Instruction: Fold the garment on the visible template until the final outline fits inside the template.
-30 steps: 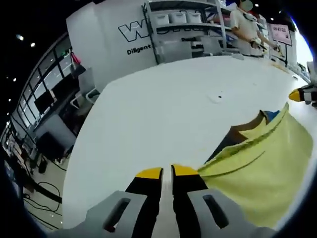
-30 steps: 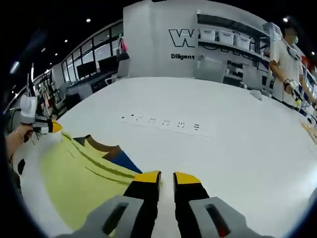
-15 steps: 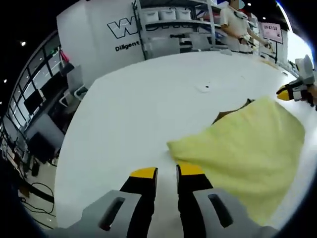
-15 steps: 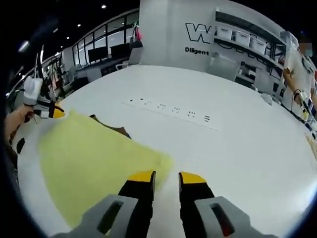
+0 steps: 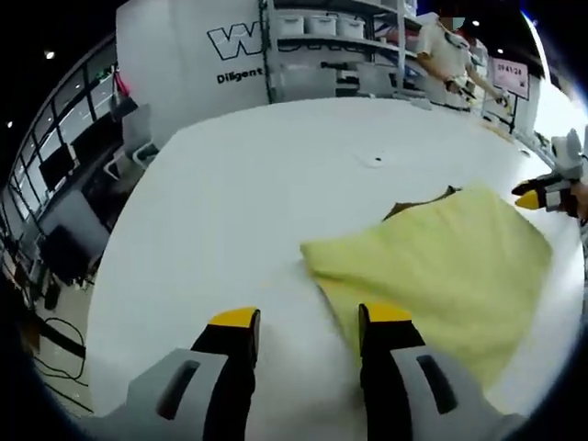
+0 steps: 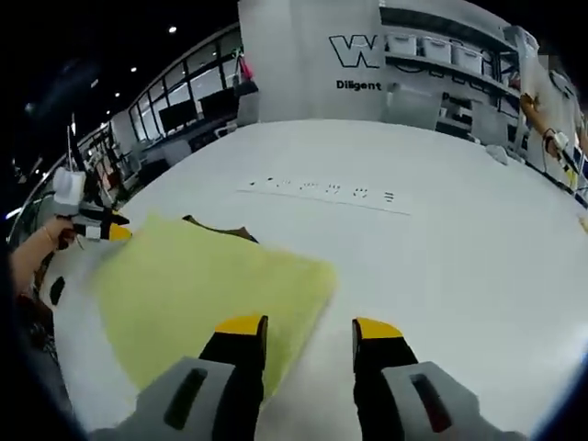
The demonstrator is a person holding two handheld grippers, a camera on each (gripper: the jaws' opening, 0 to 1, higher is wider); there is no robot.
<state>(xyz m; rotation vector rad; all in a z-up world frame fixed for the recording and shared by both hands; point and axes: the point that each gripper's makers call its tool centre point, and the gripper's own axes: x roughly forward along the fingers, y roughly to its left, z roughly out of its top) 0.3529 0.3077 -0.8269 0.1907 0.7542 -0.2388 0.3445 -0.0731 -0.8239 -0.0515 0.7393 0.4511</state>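
**Both hand-held grippers standing open beside the folded yellow garment**

In the left gripper view, the left hand-held gripper (image 5: 308,323) is hovering over the broad white table (image 5: 257,175) with its black, yellow-tipped jaws spread apart and nothing lying between them. The soft pale-yellow folded garment (image 5: 441,266) is lying flat on the table, forward and to the right of those jaws, with one corner pointing toward the gap and the right jaw tip just overlapping its near edge. A dark brown strip (image 5: 413,202) is peeking out from under the garment's far edge (what it belongs to is hard to tell). Toward the table's right edge, the other hand-held gripper is coming into the picture, held in a person's hand, sitting just beside the garment's far corner.

In the right gripper view, the right hand-held gripper (image 6: 310,329) is likewise standing with jaws parted and empty, the left jaw tip lying over the garment's (image 6: 207,289) near edge. The cloth is spreading away to the left across the table (image 6: 441,239), the same brown strip (image 6: 220,228) showing at its far side. A row of small dark marks (image 6: 326,191) is running across the table beyond it. Shelving with pale bins (image 6: 441,50) is standing against the white wall behind.
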